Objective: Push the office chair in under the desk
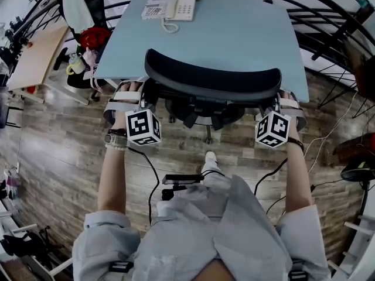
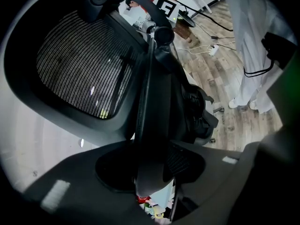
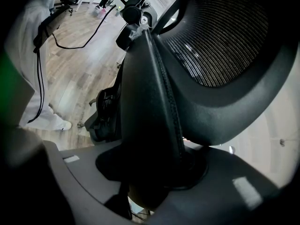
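The black office chair [image 1: 211, 78] stands at the near edge of the light blue desk [image 1: 234, 34], its seat hidden under the desktop and its curved backrest overlapping the desk's front edge. My left gripper [image 1: 142, 93] grips the backrest's left end and my right gripper [image 1: 275, 105] its right end. In the left gripper view the jaws [image 2: 150, 172] are shut on the frame beside the mesh back [image 2: 84, 64]. The right gripper [image 3: 154, 172] likewise clamps the frame edge next to the mesh [image 3: 225, 36].
A white desk phone [image 1: 176, 7] sits at the desk's far edge. A red bag [image 1: 94, 38] and a wooden table [image 1: 38, 54] stand to the left. Cables [image 1: 146, 168] trail over the wood floor. Dark railings [image 1: 328, 28] curve round the right side.
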